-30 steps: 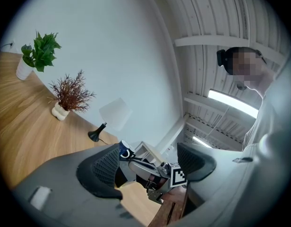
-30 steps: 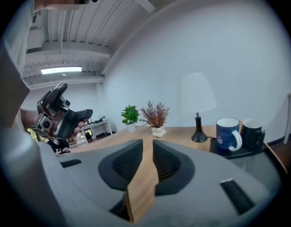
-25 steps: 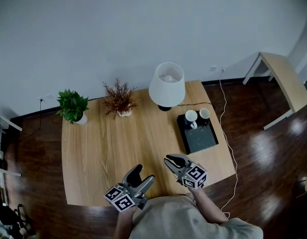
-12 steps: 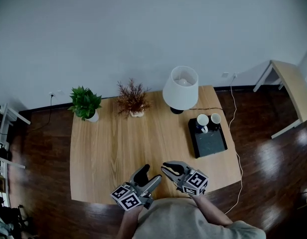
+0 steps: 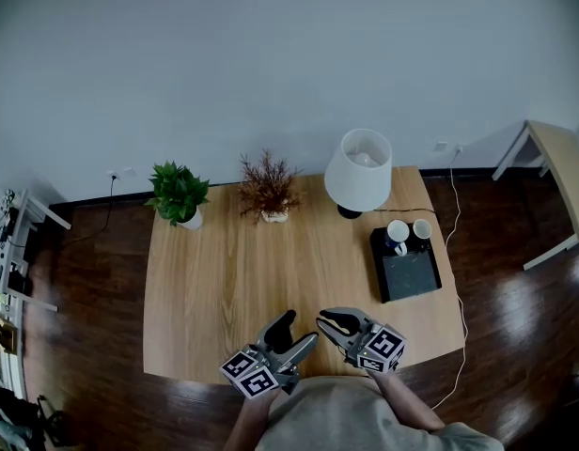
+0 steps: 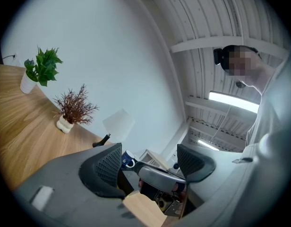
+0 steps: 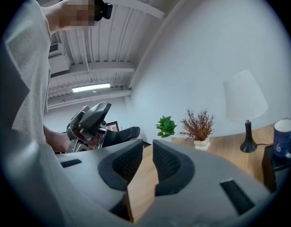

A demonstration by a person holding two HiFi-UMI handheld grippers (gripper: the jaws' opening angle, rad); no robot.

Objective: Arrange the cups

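Both grippers are held level over the near edge of the wooden table (image 5: 224,280), just in front of the person's torso. The left gripper (image 5: 299,329) is seen with jaws spread wide and nothing gripped; only the other gripper and the far table are framed between its pads (image 6: 110,164). The right gripper (image 5: 325,322) is just beside it, not touching, jaws pressed nearly together with only a thin slit left and nothing pinched. The middle of the table is bare wood. Further back on the right side a black tray (image 5: 409,275) is laid flat, and the two cups (image 5: 398,231) are placed side by side on its far end, upright, well apart from both grippers. In the right gripper view one cup is shown as blue with a white inside. Just behind the tray a white-shaded lamp (image 5: 360,169) is stood. Along the far edge a dried reddish plant (image 5: 268,186) and a green potted plant (image 5: 178,191) are set, against the white wall.
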